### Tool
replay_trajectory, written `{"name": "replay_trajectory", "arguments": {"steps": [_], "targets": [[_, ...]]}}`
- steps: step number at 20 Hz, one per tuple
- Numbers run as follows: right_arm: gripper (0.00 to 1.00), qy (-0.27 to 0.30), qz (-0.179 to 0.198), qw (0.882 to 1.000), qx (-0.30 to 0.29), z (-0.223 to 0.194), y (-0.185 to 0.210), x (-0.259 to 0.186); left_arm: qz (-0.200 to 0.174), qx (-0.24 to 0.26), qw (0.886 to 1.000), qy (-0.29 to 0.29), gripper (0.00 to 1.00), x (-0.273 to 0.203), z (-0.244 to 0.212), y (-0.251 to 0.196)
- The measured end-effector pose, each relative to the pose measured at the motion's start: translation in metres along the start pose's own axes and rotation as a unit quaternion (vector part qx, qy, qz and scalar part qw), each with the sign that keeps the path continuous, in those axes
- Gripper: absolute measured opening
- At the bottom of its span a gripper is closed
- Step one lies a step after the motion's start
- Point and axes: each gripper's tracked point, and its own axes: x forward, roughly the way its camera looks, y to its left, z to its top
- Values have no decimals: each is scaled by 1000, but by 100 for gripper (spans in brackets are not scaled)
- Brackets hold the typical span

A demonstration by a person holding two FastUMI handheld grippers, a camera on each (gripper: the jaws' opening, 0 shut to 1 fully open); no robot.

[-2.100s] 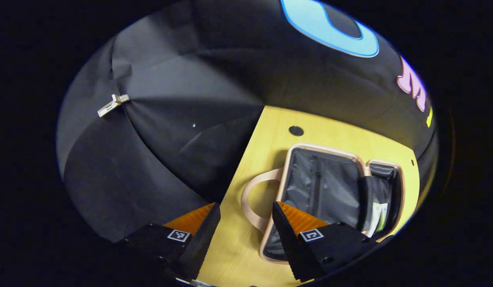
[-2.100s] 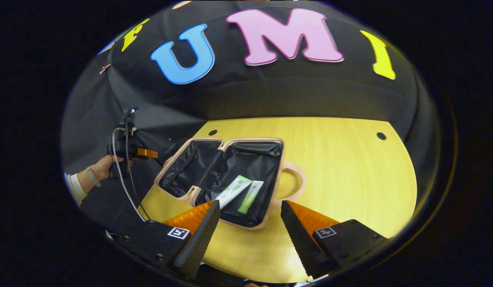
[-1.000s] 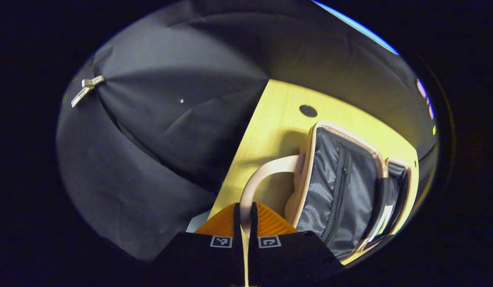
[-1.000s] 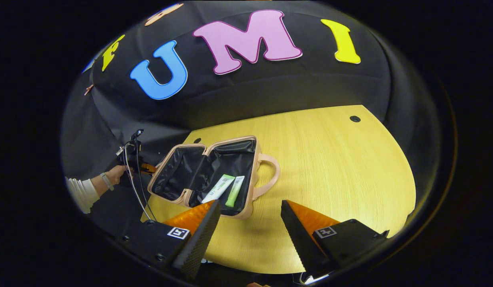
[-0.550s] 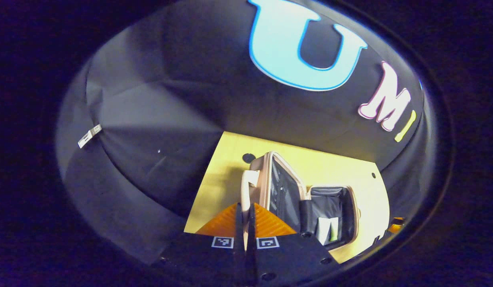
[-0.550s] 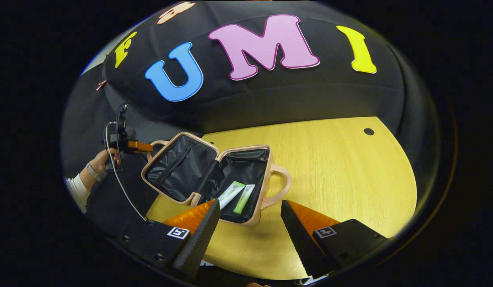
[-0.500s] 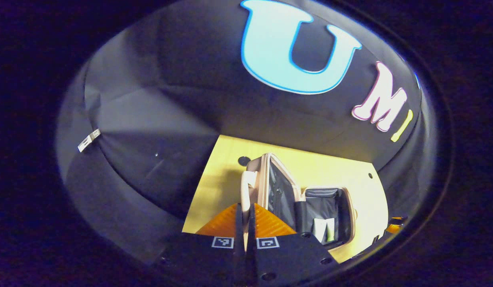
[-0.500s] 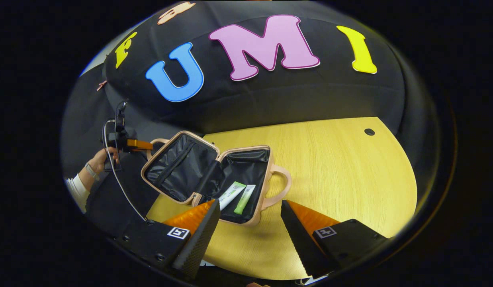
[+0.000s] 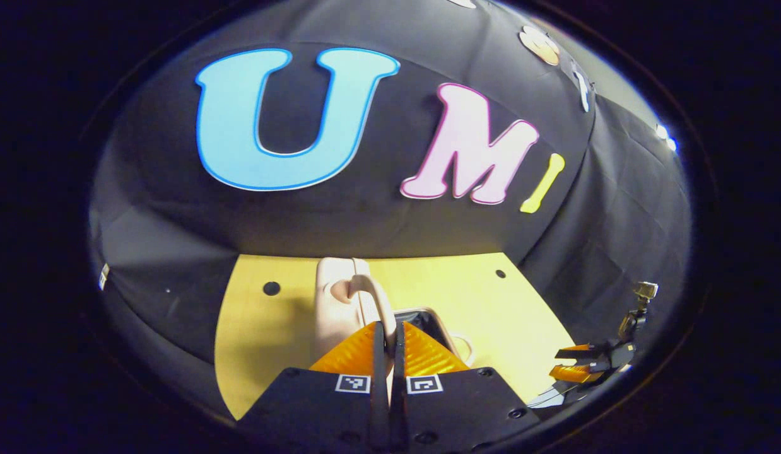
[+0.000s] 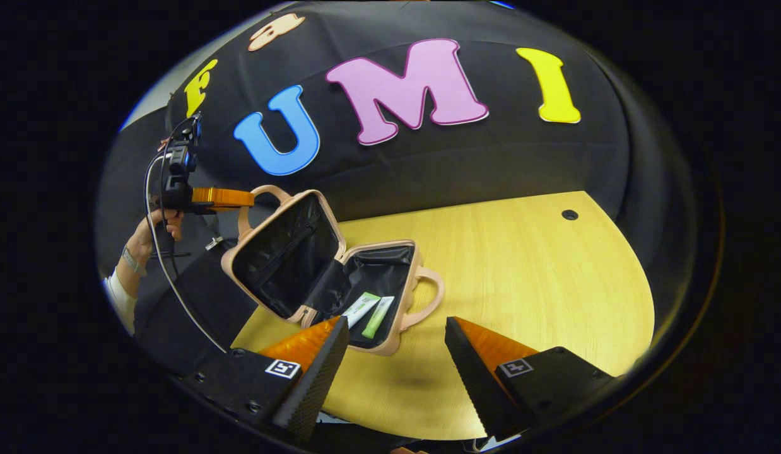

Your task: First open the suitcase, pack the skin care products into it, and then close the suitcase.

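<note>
Lid going over: the closing step looked under way.

The suitcase (image 10: pixel 321 277) sat near the table's (image 10: pixel 523 265) left edge, two tubes (image 10: pixel 368 313) inside, its lid's handle (image 9: pixel 365 296) pinched in the left gripper (image 9: pixel 388 334). Next (my guess) the lid needed swinging down onto the base. The right gripper (image 10: pixel 397 353) hung spread, empty, nothing blocking.

Left gripper (image 9: pixel 388 331) clamped on lid handle (image 9: pixel 371 296), held raised by a hand (image 10: pixel 152 228); right gripper (image 10: pixel 395 353) fingers spread apart, holding nothing
</note>
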Motion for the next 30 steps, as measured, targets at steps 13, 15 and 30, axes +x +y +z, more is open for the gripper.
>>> {"name": "replay_trajectory", "arguments": {"steps": [13,15,30], "targets": [[97,-54,-130,990,27,5,-80,-122,-48,23,985,165,6,192,-140,-115],[97,-63,-140,988,26,10,-82,-132,-42,48,984,166,7,200,-152,-121],[96,-188,-57,975,-103,121,-119,-155,61,75,990,-101,89,63,-68,-235]]}}
